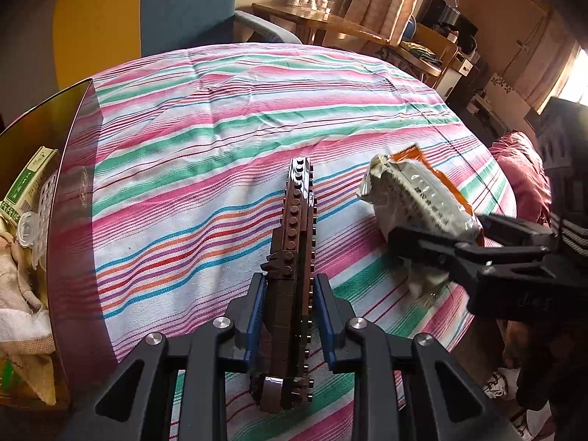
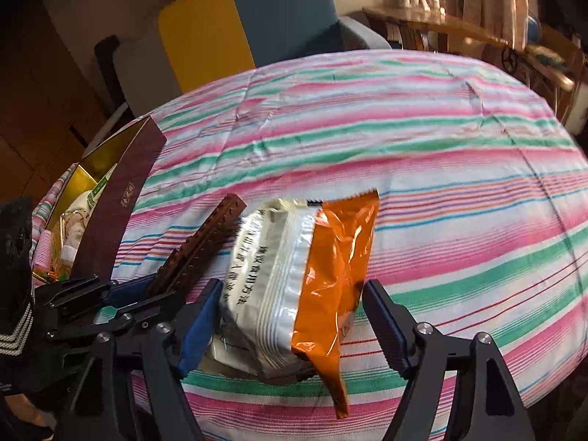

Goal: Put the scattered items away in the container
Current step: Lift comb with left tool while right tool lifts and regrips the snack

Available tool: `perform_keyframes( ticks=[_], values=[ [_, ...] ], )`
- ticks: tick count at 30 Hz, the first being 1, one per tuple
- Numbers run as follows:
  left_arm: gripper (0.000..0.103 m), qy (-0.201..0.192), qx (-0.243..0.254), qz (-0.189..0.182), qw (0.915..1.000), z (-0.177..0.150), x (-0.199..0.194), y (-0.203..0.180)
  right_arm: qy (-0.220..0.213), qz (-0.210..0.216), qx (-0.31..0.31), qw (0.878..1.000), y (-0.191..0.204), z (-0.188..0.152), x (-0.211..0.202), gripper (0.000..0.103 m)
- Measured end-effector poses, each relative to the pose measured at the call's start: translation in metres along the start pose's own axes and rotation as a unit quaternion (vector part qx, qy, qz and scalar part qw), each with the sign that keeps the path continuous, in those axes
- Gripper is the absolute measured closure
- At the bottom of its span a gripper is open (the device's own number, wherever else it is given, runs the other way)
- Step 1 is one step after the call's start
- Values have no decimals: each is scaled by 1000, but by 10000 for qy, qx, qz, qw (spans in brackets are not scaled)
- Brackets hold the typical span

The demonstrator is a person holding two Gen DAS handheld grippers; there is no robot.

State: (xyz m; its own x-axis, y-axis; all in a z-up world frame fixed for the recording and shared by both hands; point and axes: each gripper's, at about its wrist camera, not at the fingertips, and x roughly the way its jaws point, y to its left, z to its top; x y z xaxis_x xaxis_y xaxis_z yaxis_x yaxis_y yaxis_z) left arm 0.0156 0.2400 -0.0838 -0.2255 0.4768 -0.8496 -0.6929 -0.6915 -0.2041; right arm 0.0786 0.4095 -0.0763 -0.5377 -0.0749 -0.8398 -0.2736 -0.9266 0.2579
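A long brown toy-brick model (image 1: 294, 220) runs lengthwise between the blue pads of my left gripper (image 1: 290, 286), which is shut on it above the striped cloth. The same model (image 2: 205, 242) pokes up at the left of the right wrist view, held in the left gripper (image 2: 147, 286). A white and orange snack packet (image 2: 294, 275) fills the wide jaws of my right gripper (image 2: 292, 286); both pads touch its sides and its orange end hangs down. From the left wrist view the packet (image 1: 422, 198) tilts up out of the right gripper (image 1: 441, 250). The maroon box (image 1: 73, 183) stands at the left.
The box (image 2: 121, 202) has a gold lining and holds a green carton (image 1: 29, 180), cloth and several small items. The pink, green and white striped tablecloth (image 1: 257, 110) covers a round table. A blue and yellow chair (image 2: 257, 18) stands behind it. A sleeve with striped cuff (image 2: 14, 330) is at left.
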Motion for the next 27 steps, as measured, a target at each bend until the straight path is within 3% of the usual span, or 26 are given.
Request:
perform_keyframes(
  ticks=[6,13,15,17,18,19,24,27],
  values=[
    [77,15,-28,-31,10000,1,1,0,-95,-190,-180,9996,5,-5,1,30],
    [77,25,-136,-146,9998,4,3,4,55,789,642,9948,-24,9,-12,29],
    [77,10,-123,-141,9998,4,3,3,40,876,690,9938,-27,14,-17,29],
    [77,1,-104,-130,9999,5,3,3,117,792,609,9949,-27,18,-17,32],
    [77,-6,-91,-123,9999,5,3,3,136,706,551,9959,-27,20,-17,42],
    [77,-18,-54,-97,9999,4,4,2,119,649,460,9968,-25,20,-17,45],
    [78,-74,117,14,9999,3,3,-3,54,404,-59,9991,-10,19,-17,50],
    [79,-85,140,12,9999,3,2,-4,320,603,-38,9977,-10,18,-11,45]
  ],
)
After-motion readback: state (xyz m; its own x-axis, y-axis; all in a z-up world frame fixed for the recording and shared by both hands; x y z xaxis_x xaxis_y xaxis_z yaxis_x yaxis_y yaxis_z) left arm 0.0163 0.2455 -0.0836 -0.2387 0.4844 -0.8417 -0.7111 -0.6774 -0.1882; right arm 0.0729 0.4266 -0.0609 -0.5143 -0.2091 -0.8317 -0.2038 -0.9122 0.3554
